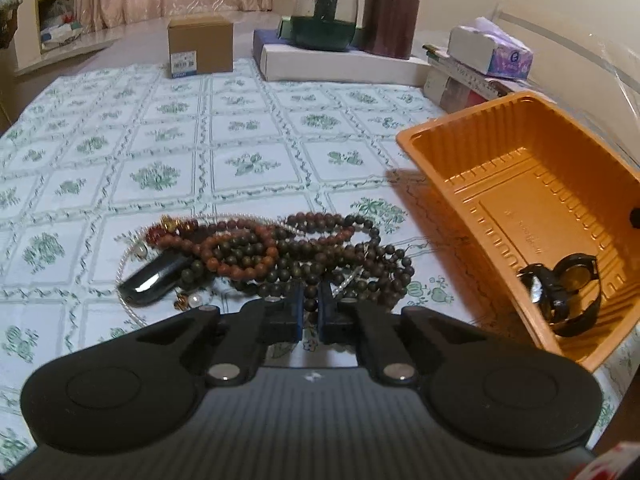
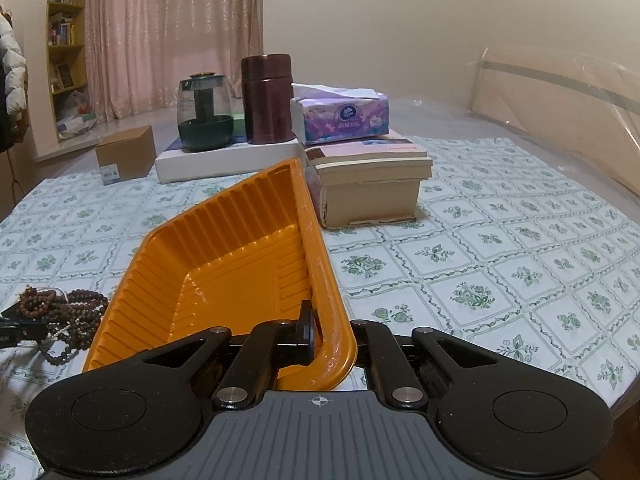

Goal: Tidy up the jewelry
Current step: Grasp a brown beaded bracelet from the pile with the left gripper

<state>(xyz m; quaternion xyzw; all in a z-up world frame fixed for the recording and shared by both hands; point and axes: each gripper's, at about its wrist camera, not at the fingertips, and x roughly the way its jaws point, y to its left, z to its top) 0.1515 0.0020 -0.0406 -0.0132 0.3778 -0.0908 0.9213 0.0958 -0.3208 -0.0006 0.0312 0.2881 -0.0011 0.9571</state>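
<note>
Tray (image 2: 224,264) tilted, long axis receding, right fingers (image 2: 308,332) clamping rim

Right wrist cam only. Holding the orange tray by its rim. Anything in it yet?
Observer: Yes, a black watch lies in a corner of the tray.
Operator: Left gripper?
Observer: Left gripper is shut on dark beads at the pile's near edge.
Operator: Pile all beads?
Observer: No, also a glossy black oblong piece and a thin pearl chain.
</note>
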